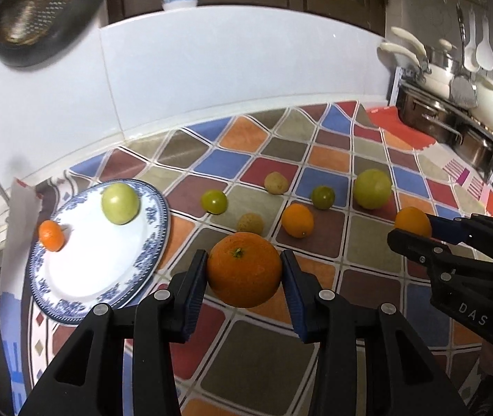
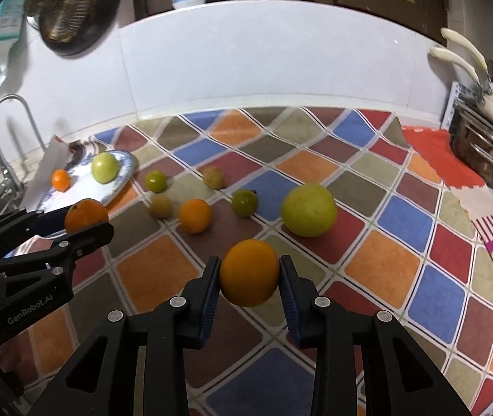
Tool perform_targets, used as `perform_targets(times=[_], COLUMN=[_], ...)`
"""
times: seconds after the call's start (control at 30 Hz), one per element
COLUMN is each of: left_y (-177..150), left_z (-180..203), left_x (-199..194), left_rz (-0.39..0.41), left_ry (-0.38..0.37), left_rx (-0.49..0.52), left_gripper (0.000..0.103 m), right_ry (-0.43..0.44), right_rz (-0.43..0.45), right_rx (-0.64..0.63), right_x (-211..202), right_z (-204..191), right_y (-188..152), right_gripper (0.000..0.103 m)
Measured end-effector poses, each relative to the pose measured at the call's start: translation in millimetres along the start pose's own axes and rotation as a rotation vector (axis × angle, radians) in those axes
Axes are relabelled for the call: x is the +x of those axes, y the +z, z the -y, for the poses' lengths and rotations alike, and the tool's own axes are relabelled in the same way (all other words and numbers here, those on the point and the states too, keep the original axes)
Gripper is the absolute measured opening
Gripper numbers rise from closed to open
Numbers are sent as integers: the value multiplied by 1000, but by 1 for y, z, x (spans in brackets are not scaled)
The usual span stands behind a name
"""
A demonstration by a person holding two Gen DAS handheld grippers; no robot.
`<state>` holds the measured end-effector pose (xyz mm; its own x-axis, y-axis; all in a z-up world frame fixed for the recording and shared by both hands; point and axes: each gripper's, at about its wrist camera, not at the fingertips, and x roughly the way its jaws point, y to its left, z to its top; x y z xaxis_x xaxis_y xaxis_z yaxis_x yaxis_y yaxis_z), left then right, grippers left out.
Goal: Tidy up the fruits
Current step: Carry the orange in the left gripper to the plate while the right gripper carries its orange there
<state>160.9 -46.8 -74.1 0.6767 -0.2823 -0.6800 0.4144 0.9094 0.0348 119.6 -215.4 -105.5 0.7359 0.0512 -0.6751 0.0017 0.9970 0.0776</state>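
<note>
- Left gripper: angled downward over the tablecloth, its 2 blue pads clamped on opposite sides of a large orange. The orange has its stem end facing up and appears held clear of the cloth, just right of the plate.
- Right gripper: also angled downward, jaws narrow and gripping a smooth yellow-orange fruit from both sides. It is further right of the plate than the left gripper; in the left wrist view it enters from the right edge with the same fruit at its tips.
- No earlier view is available, so jaw motion is not stated; both grips are firm contact on fruit.
- Plate: blue-patterned rim, white centre, at the left end of the cloth. It carries 2 fruits: a small tangerine at its left rim and a pale green apple at its far side.
- Right of the plate, loose on the cloth: a small brownish fruit, an orange citrus, a small green fruit, a dark green fruit, a second brownish fruit and a large pale green apple. All 6 lie apart from each other.
- Beyond the plate: a white tiled wall. Far right of the plate: stacked steel pots with white handles.
</note>
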Motion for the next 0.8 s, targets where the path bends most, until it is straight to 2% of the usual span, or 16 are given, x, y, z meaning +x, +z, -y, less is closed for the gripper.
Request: perform_targets(times=[0.8], left_y=[-14], left_z=[-40], left_x=[-91], left_rz=[157], left_ry=[131], left_rx=[-102], left_gripper=[42], right_ry=[162], right_rz=[164], right_rx=[-133], right_x=[-60], right_z=[-64], right_y=[24], right_gripper=[34])
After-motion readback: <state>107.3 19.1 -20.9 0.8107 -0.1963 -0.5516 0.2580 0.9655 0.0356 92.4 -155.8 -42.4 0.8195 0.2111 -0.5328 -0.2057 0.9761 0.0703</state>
